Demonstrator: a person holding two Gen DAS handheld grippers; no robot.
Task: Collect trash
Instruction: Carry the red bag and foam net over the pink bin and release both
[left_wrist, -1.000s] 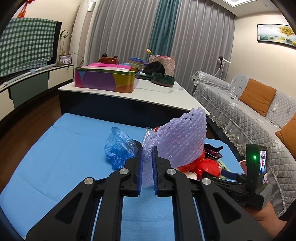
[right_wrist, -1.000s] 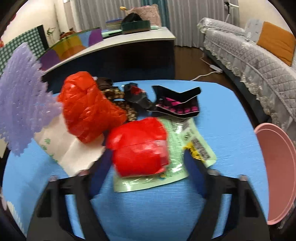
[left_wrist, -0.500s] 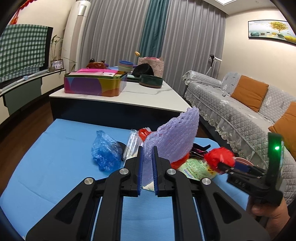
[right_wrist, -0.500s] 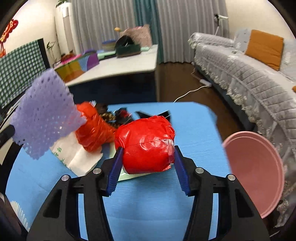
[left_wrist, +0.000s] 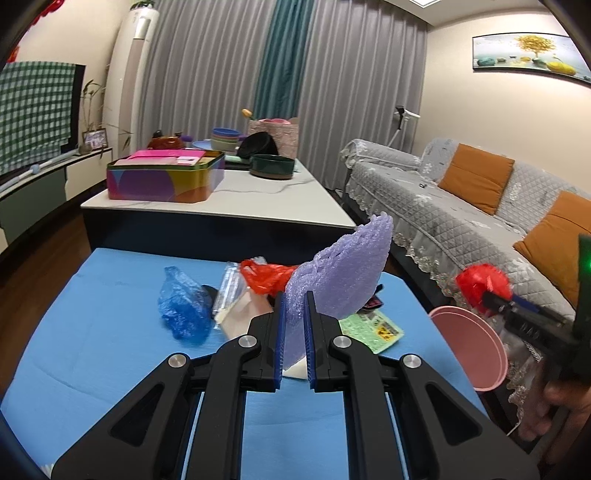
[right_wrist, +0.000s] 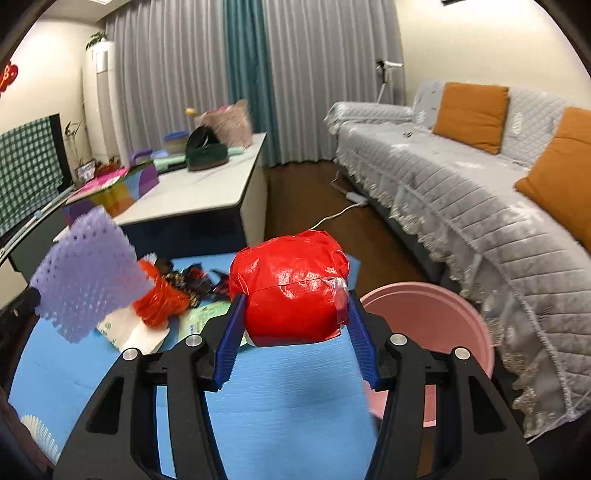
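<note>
My left gripper (left_wrist: 294, 306) is shut on a purple foam net (left_wrist: 343, 273), held upright above the blue table (left_wrist: 110, 314); the same purple foam net (right_wrist: 86, 280) shows at the left of the right wrist view. My right gripper (right_wrist: 295, 314) is shut on a red plastic ball of trash (right_wrist: 291, 291), lifted over the table's right edge beside the pink bin (right_wrist: 436, 317). From the left wrist view the red ball (left_wrist: 480, 284) hangs above the pink bin (left_wrist: 469, 347). On the table lie a blue bag (left_wrist: 184, 306), a red bag (left_wrist: 269, 277), a green packet (left_wrist: 376, 328) and dark wrappers (right_wrist: 195, 280).
A white-topped table (left_wrist: 229, 199) with a colourful tin (left_wrist: 162, 177) and bowls stands behind the blue table. A grey sofa (right_wrist: 480, 192) with orange cushions runs along the right. A white cable (right_wrist: 332, 218) lies on the dark floor. A person's hand (left_wrist: 565, 413) holds the right gripper.
My right gripper closed on the red ball, lifted it off the table and carried it right, over the pink bin. My left gripper rose a little with the foam net.
</note>
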